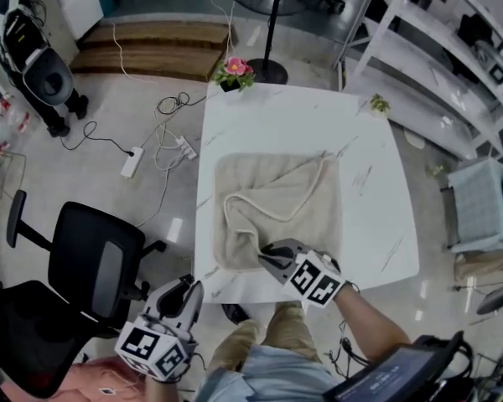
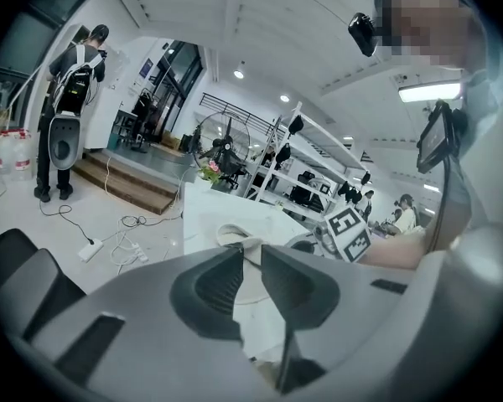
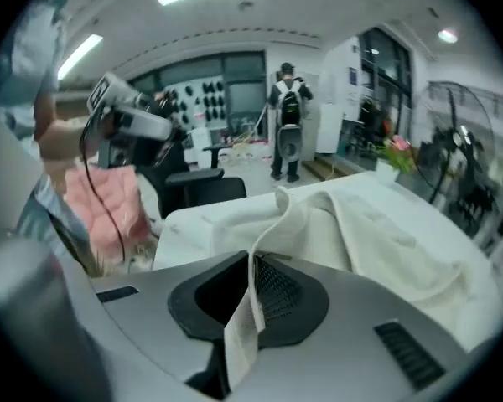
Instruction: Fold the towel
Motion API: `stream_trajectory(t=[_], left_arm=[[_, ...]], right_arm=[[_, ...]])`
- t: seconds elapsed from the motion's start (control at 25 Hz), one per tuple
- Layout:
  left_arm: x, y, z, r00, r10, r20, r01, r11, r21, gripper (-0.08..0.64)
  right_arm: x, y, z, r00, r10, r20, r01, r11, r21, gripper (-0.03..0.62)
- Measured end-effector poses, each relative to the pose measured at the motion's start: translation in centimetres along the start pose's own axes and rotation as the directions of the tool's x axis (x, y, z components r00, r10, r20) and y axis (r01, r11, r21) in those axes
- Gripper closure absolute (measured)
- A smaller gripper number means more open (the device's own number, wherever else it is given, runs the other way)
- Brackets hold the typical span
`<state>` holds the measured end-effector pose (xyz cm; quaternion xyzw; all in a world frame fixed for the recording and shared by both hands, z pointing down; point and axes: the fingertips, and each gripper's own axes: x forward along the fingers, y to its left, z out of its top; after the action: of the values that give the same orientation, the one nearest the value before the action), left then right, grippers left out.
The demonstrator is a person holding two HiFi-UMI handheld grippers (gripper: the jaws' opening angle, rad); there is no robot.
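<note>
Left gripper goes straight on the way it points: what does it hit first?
Probably the near edge of the white table, then the towel on it. Nothing else shows ahead of the left gripper; depth is unclear.

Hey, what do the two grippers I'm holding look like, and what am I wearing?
The left gripper and the right gripper both have smooth light grey bodies and dark, textured jaw pads. Each carries a white cube printed with black square markers. You wear a light blue top and tan trousers.
</note>
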<state>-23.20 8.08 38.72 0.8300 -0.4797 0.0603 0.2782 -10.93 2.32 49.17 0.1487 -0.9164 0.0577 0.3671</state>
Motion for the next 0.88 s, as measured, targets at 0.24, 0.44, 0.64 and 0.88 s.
stream_trajectory(t=[0.24,0.44,0.64,0.88], left_arm=[[1.9,-0.9,-1.5,0.999,-0.032,-0.03,0.03,0.999,-0.039,0.489],[4.6,-0.8,-2.6,0.999,-0.008,-0.049,0.004,0.997,-0.08,0.482],[8.1,0.5,-3.7,0.993,0.094,-0.073,-0.102,0.989,-0.111,0.4],[11.5,2.5,-5.6,0.957,0.221,-0.189,-0.256,0.948,-0.189,0.393]], right_arm=[[3.3,4.8,-1.5,0.988,0.063,-0.138,-0.098,0.958,-0.269,0.544],[0.3,3.0,1.1,0.993,0.117,0.011,-0.115,0.986,-0.119,0.488],[-4.1,-5.7,0.7,0.997,-0.072,0.003,0.072,0.987,-0.145,0.467],[-3.5,-9.6,-0.6,0.997,-0.067,-0.033,0.056,0.966,-0.253,0.404]])
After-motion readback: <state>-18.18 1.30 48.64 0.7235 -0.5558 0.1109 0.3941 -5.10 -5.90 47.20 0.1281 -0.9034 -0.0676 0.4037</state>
